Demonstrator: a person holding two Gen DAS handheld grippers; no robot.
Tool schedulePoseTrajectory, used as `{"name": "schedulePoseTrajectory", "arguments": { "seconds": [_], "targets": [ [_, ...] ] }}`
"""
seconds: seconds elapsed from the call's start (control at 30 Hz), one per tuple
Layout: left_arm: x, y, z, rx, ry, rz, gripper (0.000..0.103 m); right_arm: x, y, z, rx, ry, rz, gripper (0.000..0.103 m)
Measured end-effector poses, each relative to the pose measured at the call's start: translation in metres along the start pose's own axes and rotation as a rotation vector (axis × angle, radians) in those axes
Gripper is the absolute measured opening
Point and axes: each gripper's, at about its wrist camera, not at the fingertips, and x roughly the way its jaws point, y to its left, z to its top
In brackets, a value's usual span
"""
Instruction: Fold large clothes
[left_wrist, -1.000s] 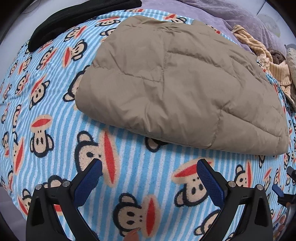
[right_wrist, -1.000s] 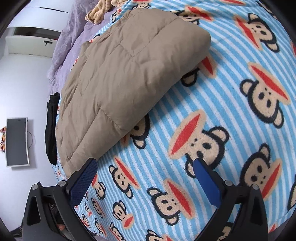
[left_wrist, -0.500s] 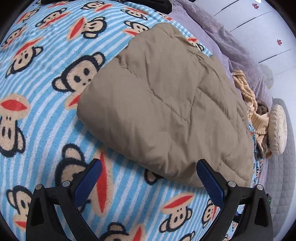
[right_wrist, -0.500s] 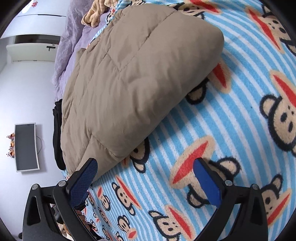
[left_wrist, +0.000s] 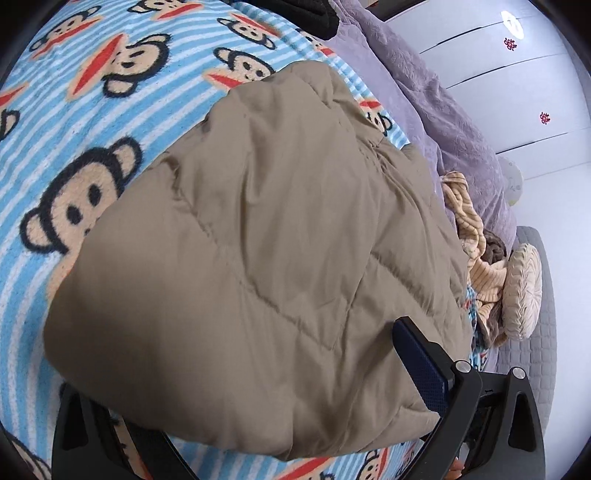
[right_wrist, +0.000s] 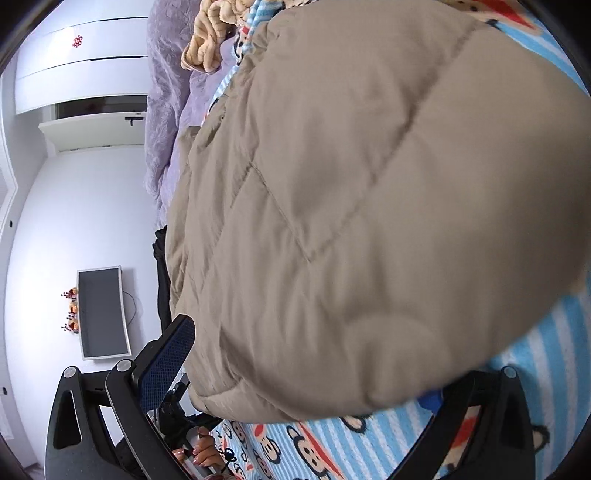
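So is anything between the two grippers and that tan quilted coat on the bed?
Nothing visible. The folded tan quilted coat already sits between the open fingers of the left gripper and the right gripper, on the monkey-print blanket.

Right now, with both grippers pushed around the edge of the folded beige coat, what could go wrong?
1. The puffy beige coat fills both open grippers, left gripper and right gripper; a shallow bite may catch only the top layer, so the fold could fall open when lifted.
2. One finger of each gripper is hidden under the coat, against the monkey blanket; closing may pinch the blanket too.
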Motion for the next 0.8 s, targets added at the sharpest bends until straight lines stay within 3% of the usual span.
{"name": "schedulePoseTrajectory", "arguments": {
  "seconds": [0.2, 0.27, 0.33, 0.43, 0.47, 0.5, 0.6, 0.7, 0.8],
  "targets": [
    [0.020, -0.007, 0.007, -0.036, -0.020, 0.050, 0.101, 0.023, 0.000, 0.016, 0.031, 0.011, 0.023, 0.103],
    [0.020, -0.008, 0.008, -0.042, -0.039, 0.064, 0.083, 0.024, 0.000, 0.016, 0.032, 0.011, 0.027, 0.103],
    [0.017, -0.006, 0.009, -0.045, -0.045, 0.036, 0.050, 0.022, 0.000, 0.016, 0.033, 0.015, 0.034, 0.103],
    [0.008, -0.008, 0.009, -0.023, -0.069, 0.021, 0.030, 0.020, 0.000, 0.016, 0.065, 0.006, 0.036, 0.103],
    [0.004, -0.011, 0.007, 0.004, -0.080, 0.029, 0.028, 0.019, -0.001, 0.015, 0.077, 0.000, 0.034, 0.097],
    [0.000, -0.016, 0.006, 0.035, -0.090, 0.040, 0.025, 0.017, -0.001, 0.015, 0.084, -0.005, 0.011, 0.075],
    [-0.011, -0.029, 0.000, 0.121, -0.111, 0.058, 0.022, 0.013, -0.002, 0.010, 0.094, -0.007, -0.001, 0.041],
    [-0.022, -0.036, -0.001, 0.173, -0.119, 0.055, 0.020, 0.003, 0.007, 0.005, 0.049, -0.025, -0.007, 0.029],
    [-0.036, -0.039, -0.003, 0.200, -0.117, 0.038, 0.020, -0.007, 0.013, -0.001, 0.030, -0.028, -0.002, 0.027]
  ]
}}
